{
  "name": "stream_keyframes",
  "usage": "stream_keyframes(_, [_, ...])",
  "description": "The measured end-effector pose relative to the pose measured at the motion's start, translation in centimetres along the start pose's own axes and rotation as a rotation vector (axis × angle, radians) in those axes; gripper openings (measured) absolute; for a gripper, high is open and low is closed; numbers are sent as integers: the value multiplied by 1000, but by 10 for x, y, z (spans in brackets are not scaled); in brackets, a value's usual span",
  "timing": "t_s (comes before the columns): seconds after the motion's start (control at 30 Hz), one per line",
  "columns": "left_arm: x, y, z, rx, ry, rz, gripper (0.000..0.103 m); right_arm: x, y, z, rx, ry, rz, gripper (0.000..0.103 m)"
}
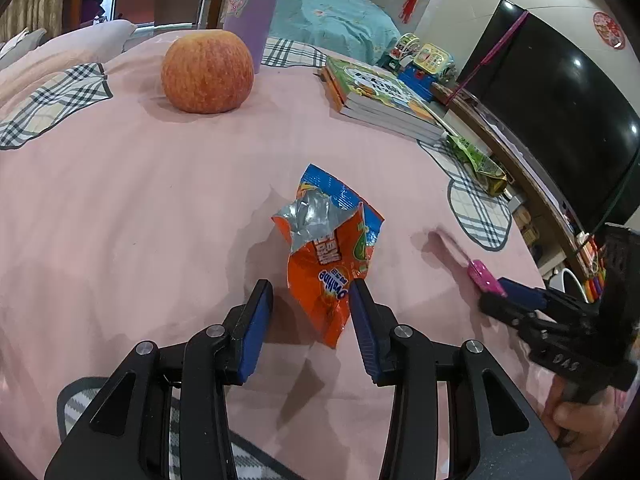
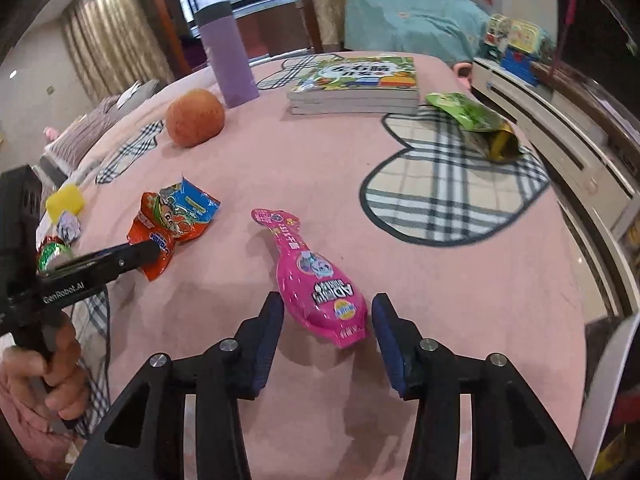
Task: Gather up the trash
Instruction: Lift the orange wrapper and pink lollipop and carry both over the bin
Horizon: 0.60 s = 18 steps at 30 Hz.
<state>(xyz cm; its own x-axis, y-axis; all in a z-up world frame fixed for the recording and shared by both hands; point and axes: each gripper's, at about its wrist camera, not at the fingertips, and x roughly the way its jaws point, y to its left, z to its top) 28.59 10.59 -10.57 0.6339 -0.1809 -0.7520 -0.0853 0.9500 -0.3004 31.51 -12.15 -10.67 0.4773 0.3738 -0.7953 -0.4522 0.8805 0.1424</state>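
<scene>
A torn orange and blue snack wrapper lies on the pink bedsheet. My left gripper is open around its near end, the right pad at the wrapper's edge and the left pad apart from it. A pink wrapper lies flat on the sheet between the fingers of my right gripper; the pads stand close on both sides without squeezing it. A green wrapper rests at the far right near the bed's edge. The right wrist view also shows the orange wrapper under the left gripper.
An apple, a purple bottle and a stack of books stand at the far side of the bed. A black basket sits at the left beside small scraps. A low cabinet runs along the right.
</scene>
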Motion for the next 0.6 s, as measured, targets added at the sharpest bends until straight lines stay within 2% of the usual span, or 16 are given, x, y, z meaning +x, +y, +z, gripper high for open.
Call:
stream_keyframes(0.07, [1, -2, 2, 3, 0, -10, 37, 6, 2, 0, -21, -3, -9, 49])
stream_keyframes(0.1, [2, -3, 3, 8, -2, -16, 32, 7, 2, 0, -21, -11, -9, 49])
stream_keyframes(0.13, [3, -5, 3, 12, 1, -21, 17, 8, 1, 1, -13, -15, -4, 49])
stream_keyframes(0.17, [5, -8, 3, 23, 11, -33, 8, 7, 0, 0, 1, -19, 5, 49])
stream_keyframes(0.3, [0, -19, 0, 69, -5, -31, 3, 2, -2, -2, 38, -26, 24, 46])
stream_keyframes(0.6, [-21, -49, -20, 121, -3, -84, 2, -21, -14, -26, 165, -50, 79, 44])
